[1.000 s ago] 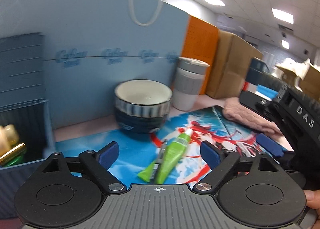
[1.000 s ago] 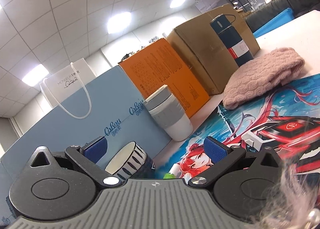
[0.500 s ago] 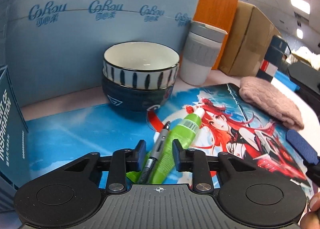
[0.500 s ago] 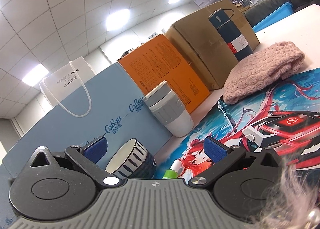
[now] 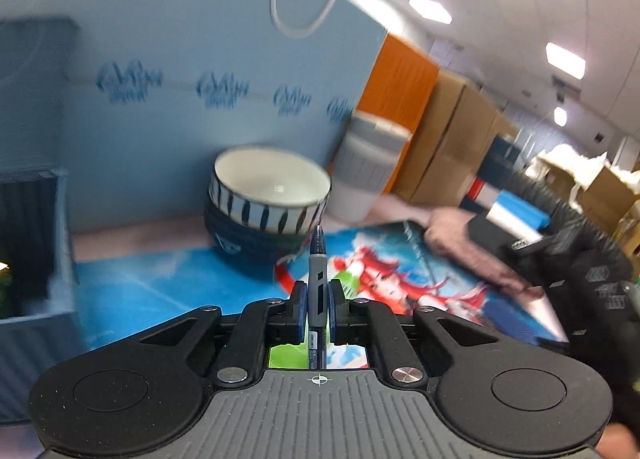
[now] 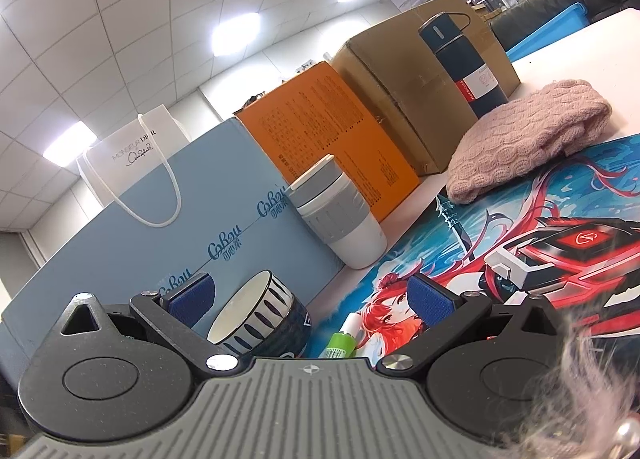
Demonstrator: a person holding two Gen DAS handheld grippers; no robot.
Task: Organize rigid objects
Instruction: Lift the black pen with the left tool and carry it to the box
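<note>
My left gripper point(image 5: 318, 295) is shut on a grey and blue pen point(image 5: 318, 255), which points forward and up, lifted off the printed desk mat point(image 5: 160, 283). A green tube point(image 5: 344, 283) lies on the mat just under the pen; its capped end also shows in the right wrist view point(image 6: 340, 343). Two stacked bowls point(image 5: 272, 187), a striped one inside a dark blue one, stand just beyond. My right gripper point(image 6: 312, 295) is open and holds nothing, low over the mat point(image 6: 520, 219), with the bowls point(image 6: 256, 319) and the tube showing between its fingers.
A grey and white cup point(image 6: 336, 219) stands by a pale blue box point(image 5: 160, 59), with orange and cardboard boxes behind. A pink knit piece point(image 6: 528, 139) and a dark flask point(image 6: 464, 63) sit at the right. An open storage bin point(image 5: 32, 219) stands at the left.
My left gripper went from wide open to shut on the pen, then lifted it off the mat and drew back. The green tube stayed down. The right gripper's view barely shifted.
</note>
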